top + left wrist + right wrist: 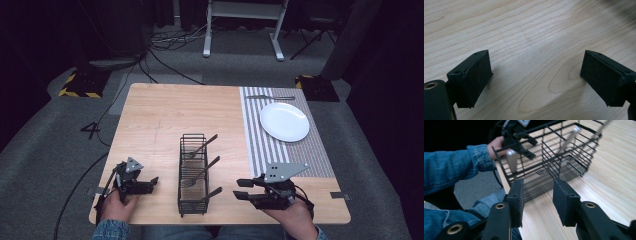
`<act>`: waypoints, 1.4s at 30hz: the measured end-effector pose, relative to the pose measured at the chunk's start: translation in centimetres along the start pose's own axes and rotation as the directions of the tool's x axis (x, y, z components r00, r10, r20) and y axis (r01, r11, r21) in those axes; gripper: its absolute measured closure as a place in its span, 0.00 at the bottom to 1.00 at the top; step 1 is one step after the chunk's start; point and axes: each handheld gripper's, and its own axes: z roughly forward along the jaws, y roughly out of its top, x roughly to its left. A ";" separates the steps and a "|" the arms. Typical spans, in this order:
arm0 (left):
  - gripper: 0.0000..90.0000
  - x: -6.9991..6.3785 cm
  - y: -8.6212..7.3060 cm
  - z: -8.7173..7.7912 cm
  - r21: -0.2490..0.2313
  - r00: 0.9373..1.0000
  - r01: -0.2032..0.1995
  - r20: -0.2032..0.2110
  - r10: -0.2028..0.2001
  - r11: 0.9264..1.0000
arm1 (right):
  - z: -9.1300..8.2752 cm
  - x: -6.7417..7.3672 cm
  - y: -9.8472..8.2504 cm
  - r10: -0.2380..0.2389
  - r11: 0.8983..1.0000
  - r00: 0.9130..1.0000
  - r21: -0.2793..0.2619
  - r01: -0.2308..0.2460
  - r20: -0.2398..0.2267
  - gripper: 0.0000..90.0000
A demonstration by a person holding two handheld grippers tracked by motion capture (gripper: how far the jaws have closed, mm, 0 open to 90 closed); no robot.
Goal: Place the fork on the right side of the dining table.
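A black wire basket (193, 172) stands upright in the middle of the wooden table (160, 115), with three metal forks (200, 172) leaning out of it to the right. My left gripper (151, 183) rests near the front left edge and points toward the basket. Its jaws stand wide open over bare wood (536, 72). My right gripper (243, 189) hovers to the right of the basket, pointing left at it. In the right gripper view, the right gripper (537, 195) stands open with nothing between its pads (516, 195), and the basket (554, 157) is just ahead.
A white plate (284, 121) lies on a striped placemat (300, 160) at the back right, with a utensil (270, 97) beyond it. The person's denim sleeve (451, 167) and left hand appear past the basket. The table's front edge is close to both hands.
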 end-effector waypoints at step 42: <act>0.11 0.0 0.0 0.0 -0.002 1.000 0.006 0.001 -0.006 1.000 | 3.5 1.8 2.4 -0.008 1.000 0.997 0.023 0.010 -0.077 0.87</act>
